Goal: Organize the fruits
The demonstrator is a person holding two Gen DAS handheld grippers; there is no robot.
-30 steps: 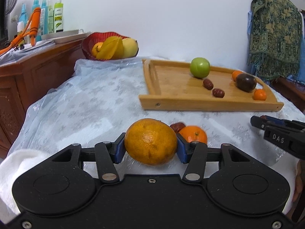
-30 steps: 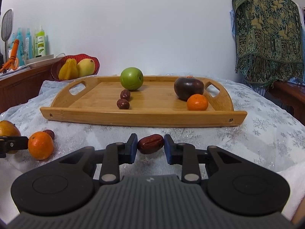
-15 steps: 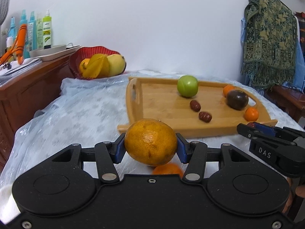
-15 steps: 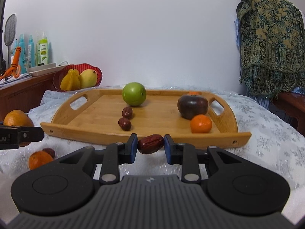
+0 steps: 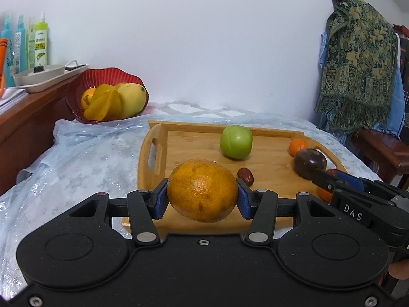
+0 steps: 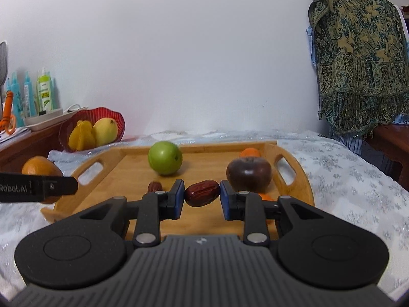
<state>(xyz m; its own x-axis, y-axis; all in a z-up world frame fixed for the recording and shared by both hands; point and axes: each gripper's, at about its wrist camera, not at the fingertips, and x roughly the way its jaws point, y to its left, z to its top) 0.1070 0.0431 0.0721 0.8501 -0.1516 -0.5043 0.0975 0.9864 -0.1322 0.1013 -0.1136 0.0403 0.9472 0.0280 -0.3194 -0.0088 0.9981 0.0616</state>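
Both grippers have advanced over the wooden tray (image 5: 271,194): left gripper (image 5: 202,194) pinching an orange (image 5: 202,190), right gripper (image 6: 202,197) clasping a red date (image 6: 202,192), apparently for placement ahead.

Soft, even light — fisheye-bent edges.

A: Tray (image 6: 304,179) finish?
B: Pale wood, smooth, matt.
A: Orange (image 5: 202,190) skin?
B: Pitted, dull sheen; the date (image 6: 202,193) is wrinkled, glossy.
A: Worktop cover (image 6: 352,179)?
B: Shiny plastic film, snowflake print.
A: Left tongs (image 5: 202,200)?
B: Matt black plastic.
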